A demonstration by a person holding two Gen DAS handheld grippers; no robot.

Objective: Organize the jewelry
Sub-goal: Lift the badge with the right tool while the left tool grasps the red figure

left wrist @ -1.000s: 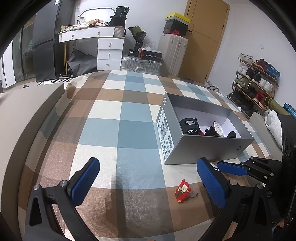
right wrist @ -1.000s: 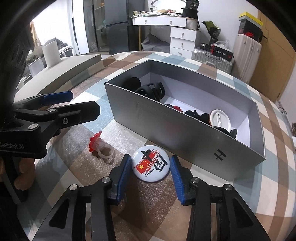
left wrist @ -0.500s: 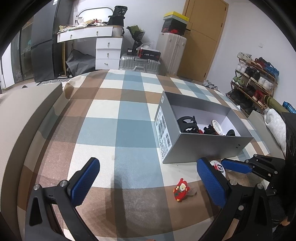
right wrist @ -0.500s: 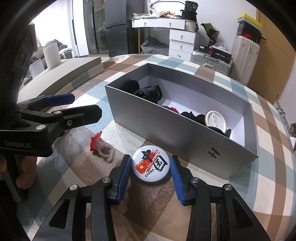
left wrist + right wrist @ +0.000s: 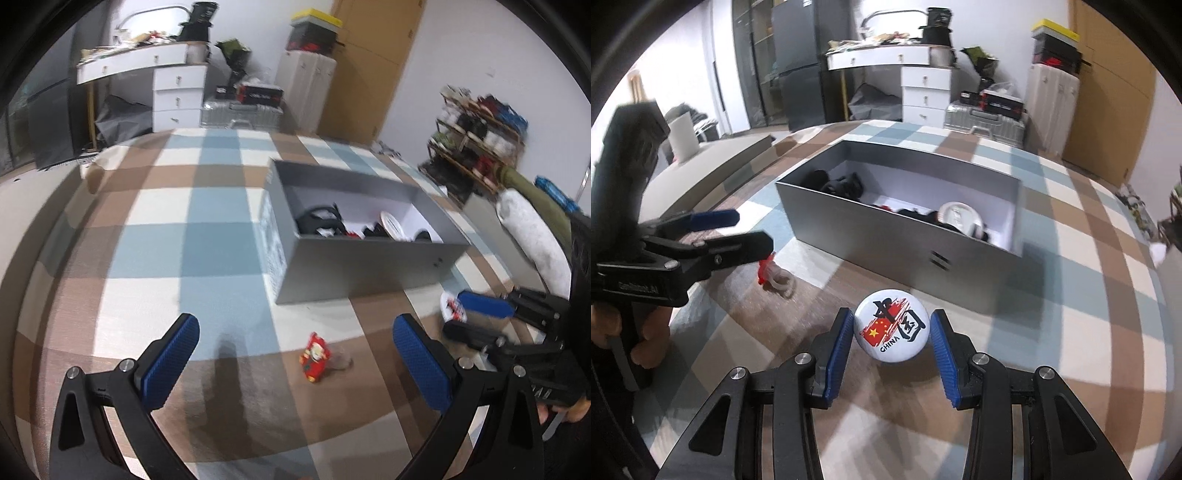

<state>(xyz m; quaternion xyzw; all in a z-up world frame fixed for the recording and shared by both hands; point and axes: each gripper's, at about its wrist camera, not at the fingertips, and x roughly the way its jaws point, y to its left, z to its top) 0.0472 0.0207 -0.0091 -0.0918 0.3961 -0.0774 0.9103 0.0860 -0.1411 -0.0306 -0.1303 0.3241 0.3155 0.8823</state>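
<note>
Your right gripper [image 5: 892, 338] has lifted the badge [image 5: 891, 324] off the checked cloth [image 5: 1071, 295] and carried it a little nearer to the box [image 5: 886, 236]; a second ago the badge was lying on the cloth between the same fingers. Its two blue fingers [image 5: 840, 350] are now closed on the badge, one on each side of its rim, and the printed face with the red flag and the word CHINA looks up at the camera. The box stands just past the fingertips, with its long grey wall facing you. Inside it you can see some dark pieces and a white round piece [image 5: 958, 218], but the blur does not let me name them.

Your left gripper [image 5: 295, 354] hangs over the cloth with its fingers [image 5: 170, 358] wide apart and nothing between them. The red ring [image 5: 314, 356] lies on the cloth ahead of these fingers, closer to the right one, and it touches neither. In the right wrist view this ring [image 5: 774, 275] shows just beyond the left gripper's tip. In the left wrist view the right gripper comes in from the right side, beside the near corner of the box, with the badge at its tip.
</note>
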